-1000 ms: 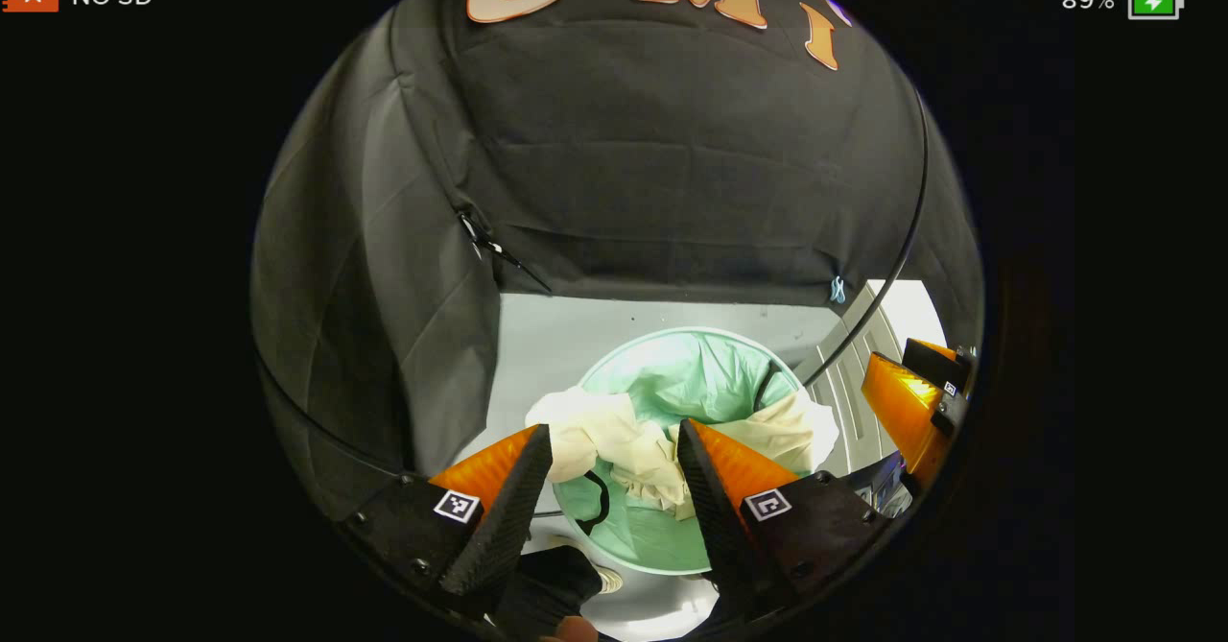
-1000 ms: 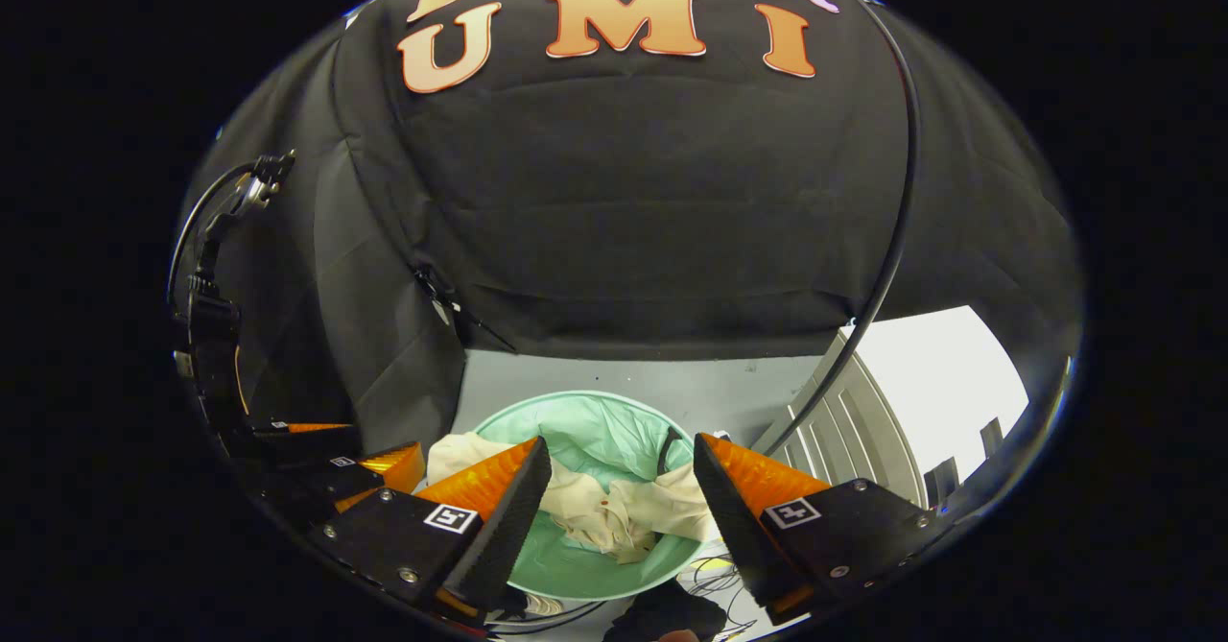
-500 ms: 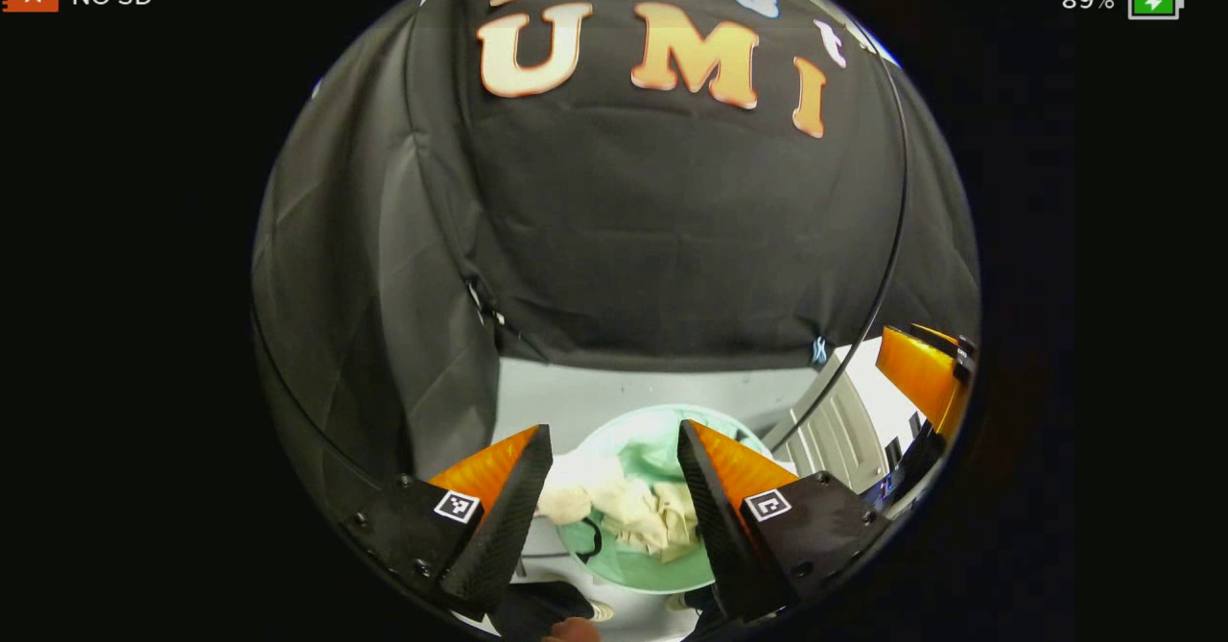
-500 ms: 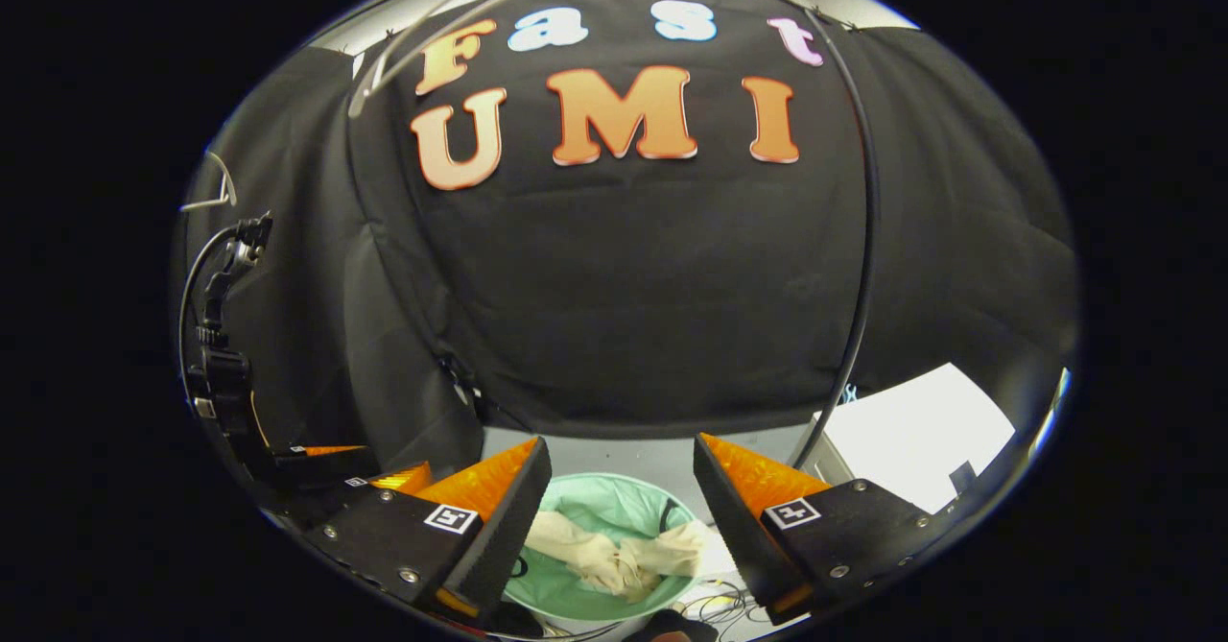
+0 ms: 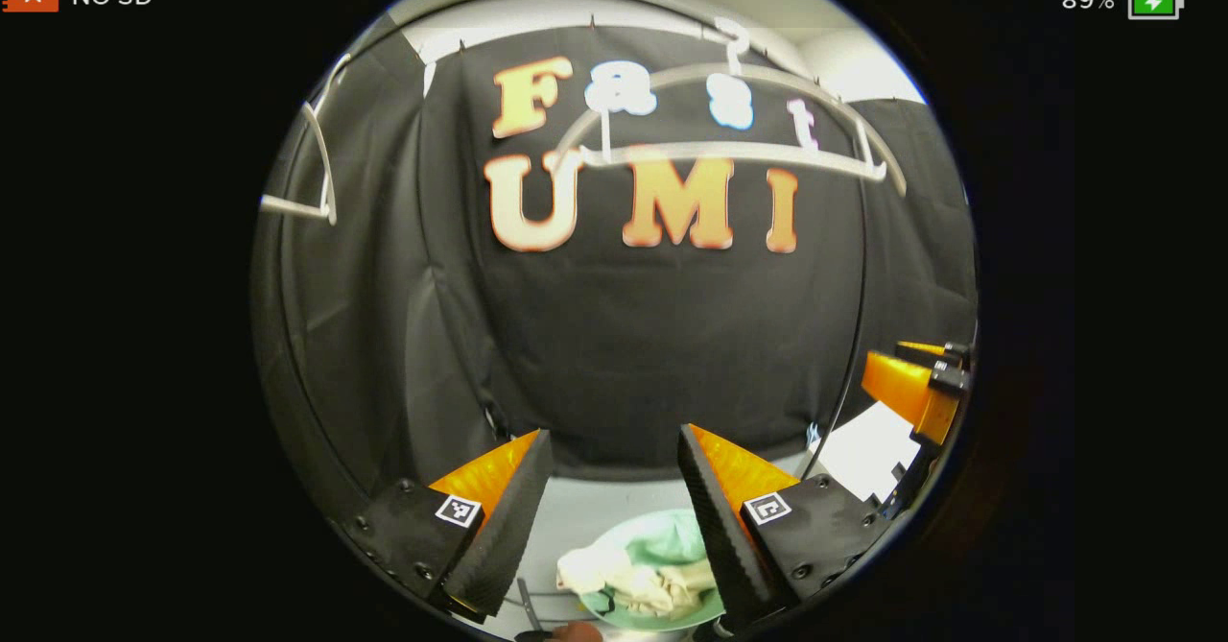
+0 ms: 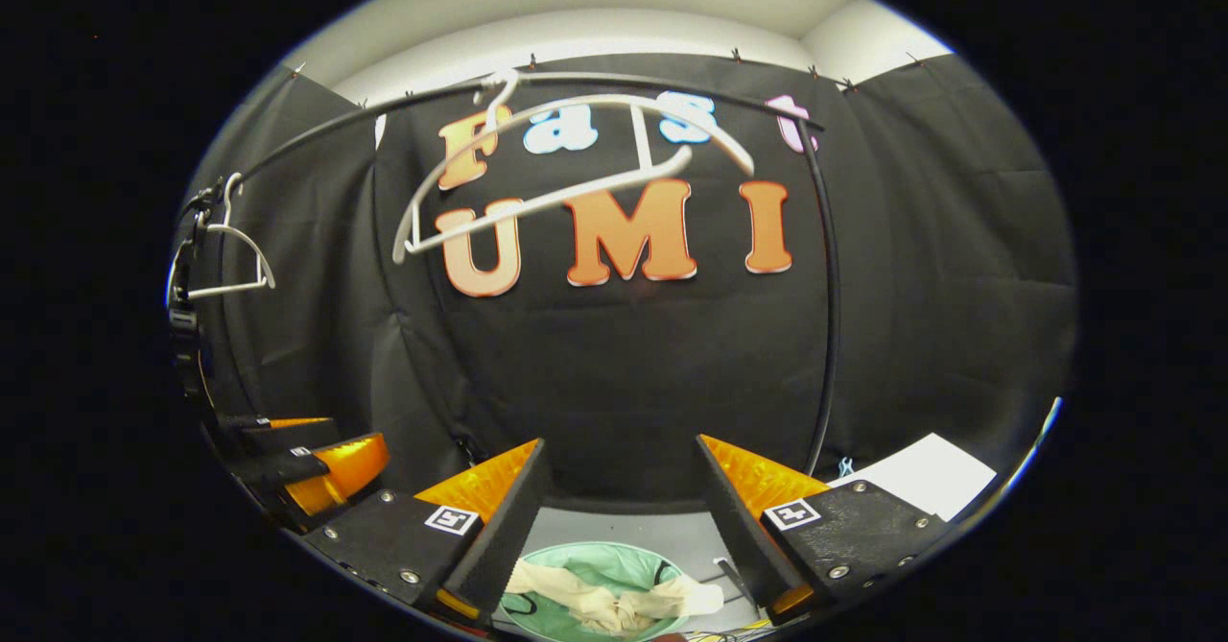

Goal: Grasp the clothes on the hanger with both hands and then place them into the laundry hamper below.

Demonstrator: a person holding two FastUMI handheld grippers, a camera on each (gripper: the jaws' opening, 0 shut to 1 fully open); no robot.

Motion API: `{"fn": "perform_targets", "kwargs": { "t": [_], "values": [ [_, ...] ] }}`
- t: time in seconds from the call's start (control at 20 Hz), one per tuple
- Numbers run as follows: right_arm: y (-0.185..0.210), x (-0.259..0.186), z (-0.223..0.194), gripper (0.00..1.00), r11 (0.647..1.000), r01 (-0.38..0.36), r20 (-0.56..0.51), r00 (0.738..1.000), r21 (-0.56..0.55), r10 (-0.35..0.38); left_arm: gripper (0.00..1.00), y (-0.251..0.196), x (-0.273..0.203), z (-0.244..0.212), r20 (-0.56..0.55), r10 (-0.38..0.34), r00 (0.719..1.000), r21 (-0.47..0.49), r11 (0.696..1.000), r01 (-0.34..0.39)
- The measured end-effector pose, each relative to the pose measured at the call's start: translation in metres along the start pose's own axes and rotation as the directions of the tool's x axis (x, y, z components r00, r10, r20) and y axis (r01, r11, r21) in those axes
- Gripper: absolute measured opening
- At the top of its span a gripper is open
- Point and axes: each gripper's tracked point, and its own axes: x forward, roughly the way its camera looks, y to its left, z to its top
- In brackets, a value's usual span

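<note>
Now that the cream clothes lie crumpled in the mint laundry hamper far below me, my part looks finished. Over the last second I have lifted both claws away: the hamper has shrunk to the bottom of each view. My left gripper and right gripper are both spread, holding nothing. Above, the white hanger has come into sight, bare on its rail.
</note>
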Motion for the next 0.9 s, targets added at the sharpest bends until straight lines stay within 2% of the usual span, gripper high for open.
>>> {"fn": "perform_targets", "kwargs": {
  "t": [0.2,0.25,0.3,0.55,0.7,0.75,0.8,0.85,0.9],
  "values": [
    [0.006,-0.035,0.050,0.92,0.999,-0.006,0.120,0.993,-0.047,0.012,0.82,0.020,-0.025,0.067,0.138,0.023,0.990,0.027,0.999,-0.027],
    [0.008,-0.040,0.062,0.92,0.998,-0.013,0.140,0.990,-0.054,0.020,0.81,0.027,-0.031,0.080,0.153,0.026,0.988,0.031,0.999,-0.031],
    [0.009,-0.048,0.071,0.98,0.998,-0.015,0.149,0.989,-0.062,0.024,0.80,0.032,-0.039,0.090,0.165,0.033,0.986,0.030,0.999,-0.039],
    [0.005,-0.075,0.123,0.96,0.996,-0.023,0.208,0.977,-0.081,0.039,0.80,0.051,-0.068,0.142,0.221,0.022,0.975,0.010,1.000,-0.025],
    [0.005,-0.084,0.139,0.89,0.997,-0.023,0.224,0.974,-0.073,0.039,0.82,0.061,-0.075,0.162,0.252,0.024,0.967,-0.028,0.999,-0.018],
    [0.005,-0.085,0.141,0.87,0.997,-0.025,0.224,0.974,-0.075,0.041,0.80,0.064,-0.077,0.165,0.259,0.032,0.965,-0.023,0.999,-0.027],
    [0.005,-0.086,0.141,0.99,0.997,-0.024,0.224,0.974,-0.077,0.041,0.81,0.067,-0.077,0.166,0.262,0.040,0.964,-0.015,0.999,-0.038],
    [0.004,-0.084,0.141,0.99,0.997,-0.019,0.225,0.974,-0.078,0.036,0.82,0.070,-0.077,0.165,0.264,0.051,0.963,-0.011,0.999,-0.050],
    [0.003,-0.084,0.141,0.93,0.997,-0.012,0.223,0.974,-0.079,0.030,0.82,0.070,-0.075,0.165,0.259,0.055,0.964,-0.010,0.998,-0.054]
  ]
}}
